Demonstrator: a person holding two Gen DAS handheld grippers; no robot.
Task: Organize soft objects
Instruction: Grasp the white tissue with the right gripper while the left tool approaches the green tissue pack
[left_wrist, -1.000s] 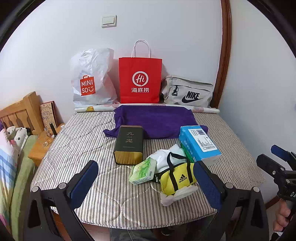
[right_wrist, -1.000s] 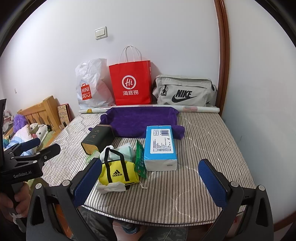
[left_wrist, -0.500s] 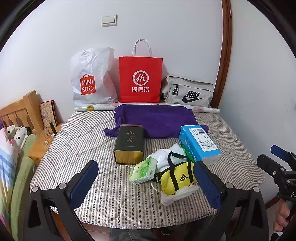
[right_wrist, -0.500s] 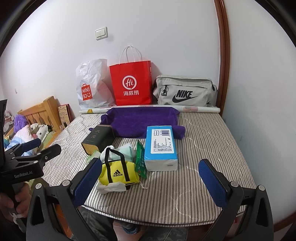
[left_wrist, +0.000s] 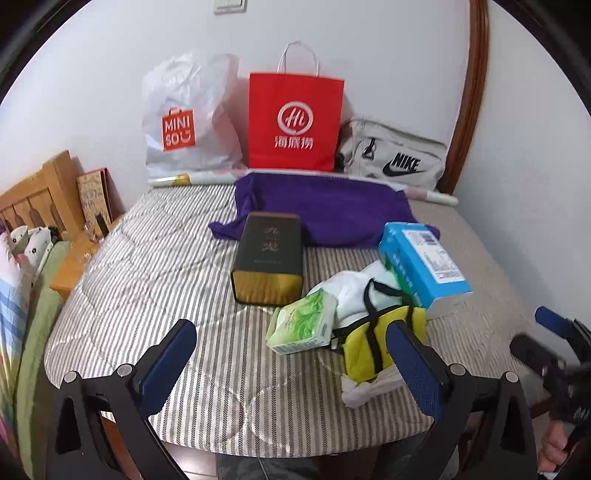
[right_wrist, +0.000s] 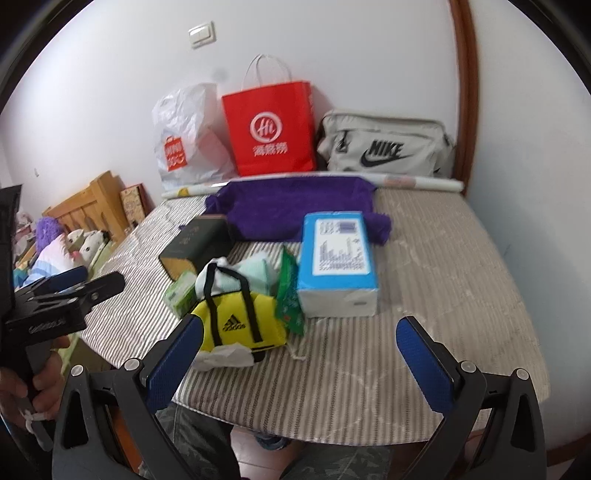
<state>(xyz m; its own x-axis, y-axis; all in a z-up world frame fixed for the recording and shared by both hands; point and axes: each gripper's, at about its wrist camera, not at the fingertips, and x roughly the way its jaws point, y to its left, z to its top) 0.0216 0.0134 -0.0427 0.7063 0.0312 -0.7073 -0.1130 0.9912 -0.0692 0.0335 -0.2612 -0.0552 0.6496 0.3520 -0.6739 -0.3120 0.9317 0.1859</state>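
A heap of soft things lies on the striped mattress (left_wrist: 147, 280): a yellow adidas bag (left_wrist: 373, 350) (right_wrist: 240, 325), a green tissue pack (left_wrist: 301, 325) (right_wrist: 181, 295), white cloth (left_wrist: 354, 291) and a blue tissue package (left_wrist: 421, 262) (right_wrist: 338, 264). Behind them a purple towel (left_wrist: 325, 208) (right_wrist: 295, 206) is spread. My left gripper (left_wrist: 295, 369) hovers open over the near edge, its right finger in front of the yellow bag. My right gripper (right_wrist: 299, 358) is open too, just short of the bag and the blue package.
A dark box with a gold end (left_wrist: 267, 256) (right_wrist: 194, 243) lies left of the heap. Against the wall stand a white Miniso bag (left_wrist: 184, 118), a red paper bag (left_wrist: 293, 120) and a grey Nike bag (left_wrist: 395, 158). A wooden headboard (left_wrist: 37, 195) stands at left.
Both grippers have moved forward and lower toward the heap of soft things; the view is closer and slightly blurred. Both stay open and empty.
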